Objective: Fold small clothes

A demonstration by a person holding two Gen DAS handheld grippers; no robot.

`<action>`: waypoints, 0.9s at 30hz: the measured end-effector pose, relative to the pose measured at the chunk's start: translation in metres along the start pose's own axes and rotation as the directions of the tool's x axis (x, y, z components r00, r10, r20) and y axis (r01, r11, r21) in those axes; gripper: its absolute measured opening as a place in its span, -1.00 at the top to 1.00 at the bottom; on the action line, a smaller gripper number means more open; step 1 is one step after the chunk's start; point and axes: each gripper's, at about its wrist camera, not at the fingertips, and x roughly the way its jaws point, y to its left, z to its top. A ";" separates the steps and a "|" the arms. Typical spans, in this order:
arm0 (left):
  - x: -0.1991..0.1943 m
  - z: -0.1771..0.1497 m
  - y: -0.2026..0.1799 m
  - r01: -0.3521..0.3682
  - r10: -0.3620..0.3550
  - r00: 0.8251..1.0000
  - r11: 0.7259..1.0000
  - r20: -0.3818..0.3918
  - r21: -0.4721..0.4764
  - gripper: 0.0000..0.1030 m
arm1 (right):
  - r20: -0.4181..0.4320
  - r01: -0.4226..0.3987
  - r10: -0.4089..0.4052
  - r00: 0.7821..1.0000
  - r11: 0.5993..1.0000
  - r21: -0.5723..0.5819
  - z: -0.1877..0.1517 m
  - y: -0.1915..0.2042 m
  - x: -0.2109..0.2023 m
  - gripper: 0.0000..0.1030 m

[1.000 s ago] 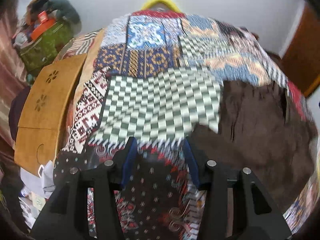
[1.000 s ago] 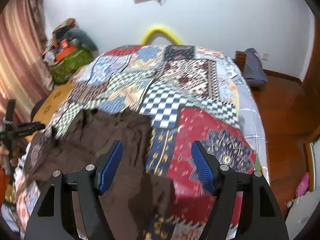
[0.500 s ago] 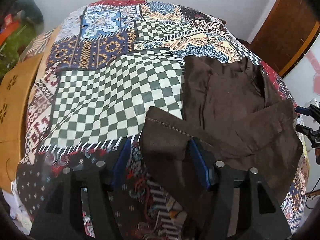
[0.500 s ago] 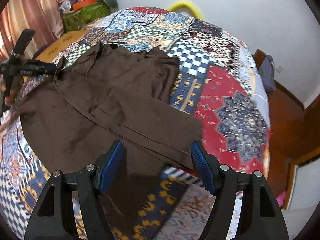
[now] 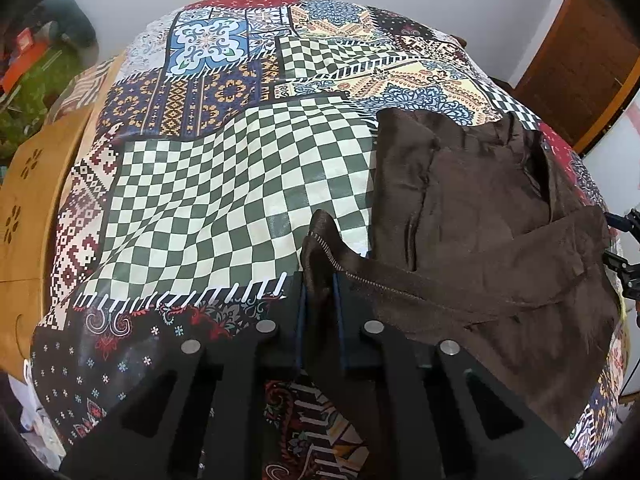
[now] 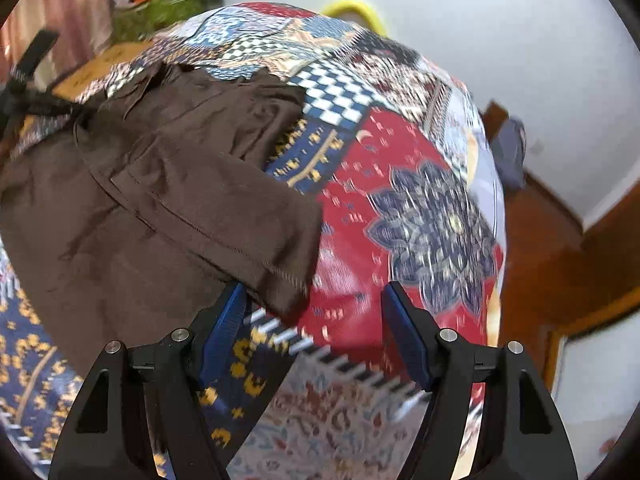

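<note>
A dark brown garment [image 5: 480, 240] lies crumpled on the patchwork bedspread [image 5: 224, 184]. My left gripper [image 5: 319, 300] is shut on the garment's stitched hem corner, which sticks up between the blue pads. In the right wrist view the same brown garment [image 6: 160, 184] spreads over the left half of the bed. My right gripper [image 6: 316, 328] is open and empty, with its left pad just below the garment's near right corner. The left gripper also shows in that view [image 6: 28, 100] at the garment's far left corner.
A wooden bed frame [image 5: 28, 200] runs along the left edge. A green bag with clutter [image 6: 160, 4] sits beyond the bed's far corner. A yellow hoop [image 6: 352, 8] stands against the white wall. Wooden floor [image 6: 560, 248] lies to the right of the bed.
My left gripper has shut on the garment's hem corner; half a second ago it was open around it. My right gripper has shifted right, toward the garment's near right corner, staying open.
</note>
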 end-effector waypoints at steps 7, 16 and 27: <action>-0.008 0.004 -0.005 0.023 -0.023 0.999 1.000 0.030 0.009 0.78 | -0.011 -0.154 0.156 0.988 0.980 0.124 0.010 -0.007 0.002 0.80; -0.007 0.007 -0.022 -0.036 0.033 0.998 0.997 0.048 0.067 0.92 | 0.067 -0.269 0.261 0.963 0.935 0.229 0.025 -0.024 -0.025 0.86; -0.074 0.039 -0.008 -0.119 0.123 0.957 0.992 0.262 -0.028 0.93 | 0.111 -0.207 0.183 0.977 0.938 0.278 0.069 -0.053 -0.022 0.87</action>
